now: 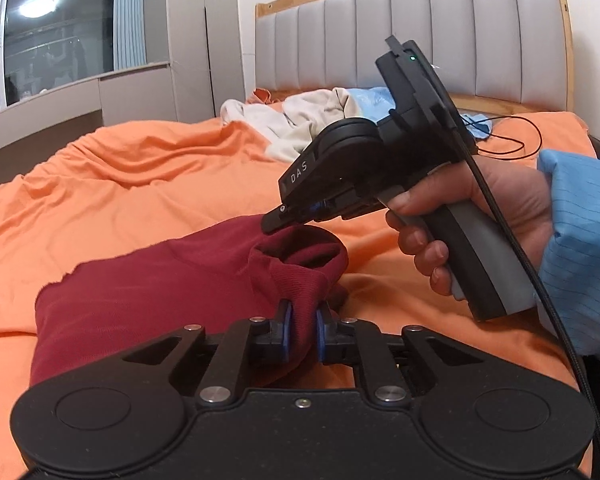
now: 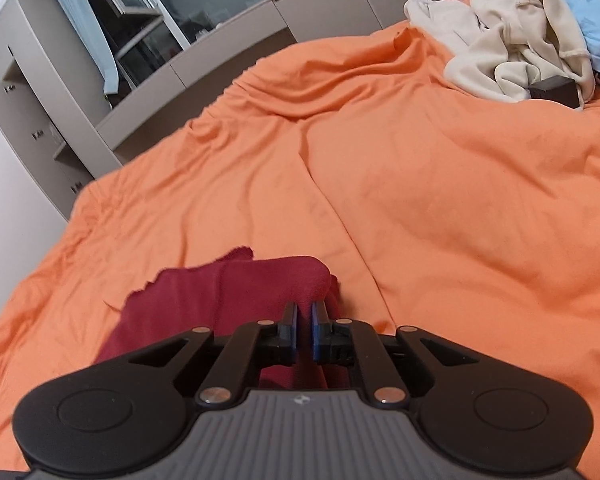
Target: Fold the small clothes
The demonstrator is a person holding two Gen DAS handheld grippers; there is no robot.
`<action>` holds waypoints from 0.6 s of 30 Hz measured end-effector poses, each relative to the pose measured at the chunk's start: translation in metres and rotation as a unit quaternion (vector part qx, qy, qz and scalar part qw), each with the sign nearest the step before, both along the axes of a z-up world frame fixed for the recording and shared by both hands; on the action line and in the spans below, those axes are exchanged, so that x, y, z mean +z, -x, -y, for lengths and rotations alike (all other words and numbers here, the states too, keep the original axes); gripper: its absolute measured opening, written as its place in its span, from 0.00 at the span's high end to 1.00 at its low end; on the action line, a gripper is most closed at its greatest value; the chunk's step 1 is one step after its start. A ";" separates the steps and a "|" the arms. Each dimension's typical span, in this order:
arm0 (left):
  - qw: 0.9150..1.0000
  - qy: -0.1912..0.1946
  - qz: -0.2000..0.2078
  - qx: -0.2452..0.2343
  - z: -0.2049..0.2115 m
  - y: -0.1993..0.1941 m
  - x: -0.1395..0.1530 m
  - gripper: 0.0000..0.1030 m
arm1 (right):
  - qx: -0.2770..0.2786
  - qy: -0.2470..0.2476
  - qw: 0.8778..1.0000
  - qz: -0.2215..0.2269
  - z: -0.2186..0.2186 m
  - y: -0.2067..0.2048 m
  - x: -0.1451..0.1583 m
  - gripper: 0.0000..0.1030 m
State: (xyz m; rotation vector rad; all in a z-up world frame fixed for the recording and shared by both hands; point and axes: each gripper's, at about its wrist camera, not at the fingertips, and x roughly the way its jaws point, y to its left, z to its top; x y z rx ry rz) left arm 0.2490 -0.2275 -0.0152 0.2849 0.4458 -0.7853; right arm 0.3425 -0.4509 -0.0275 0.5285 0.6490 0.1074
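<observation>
A dark red garment (image 1: 148,292) lies on the orange bed sheet (image 1: 140,176). My left gripper (image 1: 304,320) is shut on a bunched fold of it at the near right corner. My right gripper (image 1: 276,220) reaches in from the right, held by a hand in a blue sleeve, with its tips touching the raised red fold. In the right wrist view the right gripper (image 2: 304,316) is shut on the edge of the red garment (image 2: 228,292), lifting a hump of cloth.
A pile of cream (image 1: 300,120) and light blue clothes (image 1: 368,96) lies near the grey padded headboard (image 1: 420,32); it also shows in the right wrist view (image 2: 512,40). A black cable (image 1: 512,148) lies on the sheet. A window and grey cabinets (image 1: 132,92) stand to the left.
</observation>
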 end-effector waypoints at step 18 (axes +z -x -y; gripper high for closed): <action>0.995 0.070 -0.076 0.001 -0.021 -0.013 0.006 0.31 | 0.008 0.026 1.000 0.004 -0.002 0.002 0.004 0.13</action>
